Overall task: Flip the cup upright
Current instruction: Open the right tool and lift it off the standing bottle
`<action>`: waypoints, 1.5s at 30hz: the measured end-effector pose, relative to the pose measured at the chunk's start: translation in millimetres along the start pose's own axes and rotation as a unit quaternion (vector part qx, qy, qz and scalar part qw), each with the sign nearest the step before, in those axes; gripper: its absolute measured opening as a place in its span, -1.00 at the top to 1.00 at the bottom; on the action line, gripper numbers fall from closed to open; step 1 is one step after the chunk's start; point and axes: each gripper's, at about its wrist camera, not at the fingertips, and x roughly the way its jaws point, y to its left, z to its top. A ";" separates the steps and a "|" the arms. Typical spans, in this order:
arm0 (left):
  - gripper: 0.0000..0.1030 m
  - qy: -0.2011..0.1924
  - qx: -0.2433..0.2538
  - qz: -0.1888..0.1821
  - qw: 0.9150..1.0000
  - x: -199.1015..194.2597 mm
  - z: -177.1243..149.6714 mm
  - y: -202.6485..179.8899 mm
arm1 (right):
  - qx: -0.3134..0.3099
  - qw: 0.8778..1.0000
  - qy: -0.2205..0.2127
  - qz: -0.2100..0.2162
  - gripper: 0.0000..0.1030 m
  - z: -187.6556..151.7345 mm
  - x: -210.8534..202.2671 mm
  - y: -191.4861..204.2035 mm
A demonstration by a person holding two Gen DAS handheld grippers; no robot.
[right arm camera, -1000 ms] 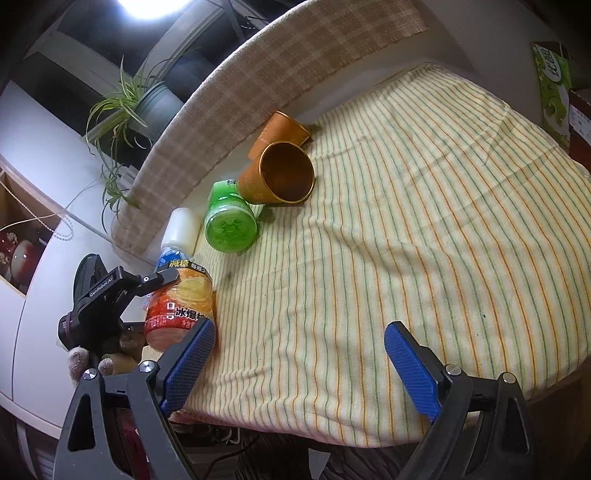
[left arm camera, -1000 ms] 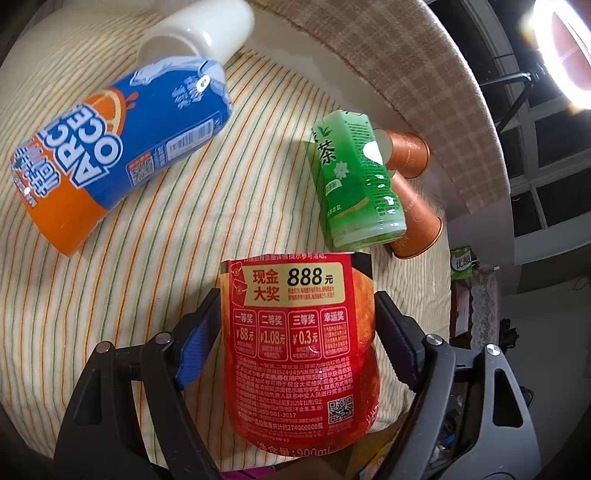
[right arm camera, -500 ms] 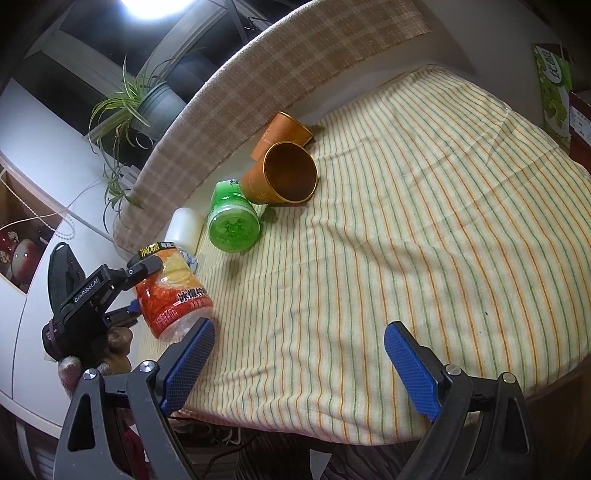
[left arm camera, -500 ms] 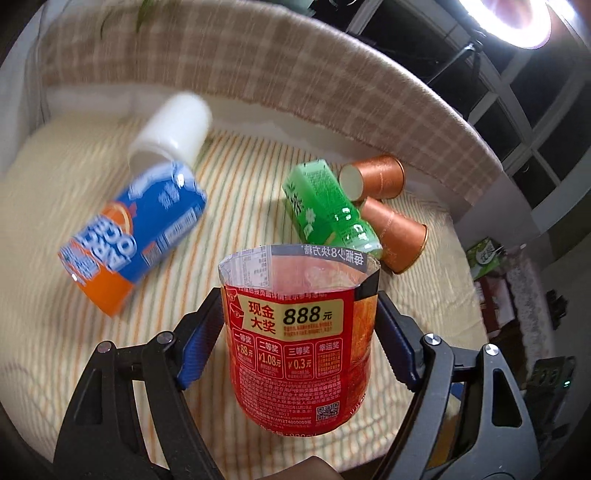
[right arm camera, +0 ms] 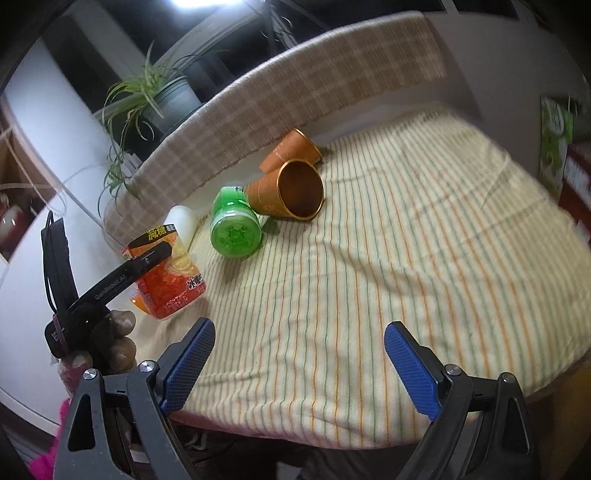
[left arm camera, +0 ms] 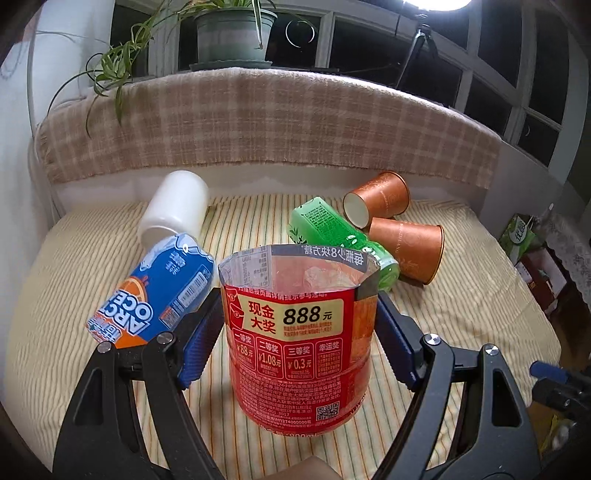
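Note:
My left gripper is shut on a red cut-bottle cup, held upright with its open mouth up near the table's front left. The right wrist view shows the same red cup in the left gripper's fingers, slightly tilted over the cloth's left edge. My right gripper is open and empty above the front edge of the striped cloth.
A blue-orange cup, a white cup, a green cup and two orange paper cups lie on their sides. A checked ledge with a potted plant lies behind.
The left gripper has turned the red cup from lying down to upright, and its view has tilted up from the cloth to the ledge and window. The right gripper has shifted a little.

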 end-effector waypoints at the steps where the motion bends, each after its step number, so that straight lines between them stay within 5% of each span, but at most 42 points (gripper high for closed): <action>1: -0.57 0.000 -0.001 -0.003 1.000 0.4 -1.5 1.2 | -0.008 1.000 -0.005 -0.007 -0.84 0.2 -1.4 3.0; 13: -0.57 -0.001 0.015 -0.010 1.000 -6.0 -15.0 -2.1 | -0.056 0.997 -0.037 -0.046 -0.84 0.0 -8.5 25.3; 32: -0.59 0.022 0.009 -0.045 0.999 -14.2 -22.4 2.2 | -0.065 0.996 -0.036 -0.047 -0.84 -3.4 -8.1 37.3; 45: -0.78 0.059 0.005 -0.077 0.995 -18.8 -35.4 12.3 | -0.087 0.994 -0.045 -0.047 -0.84 -4.9 -7.7 52.5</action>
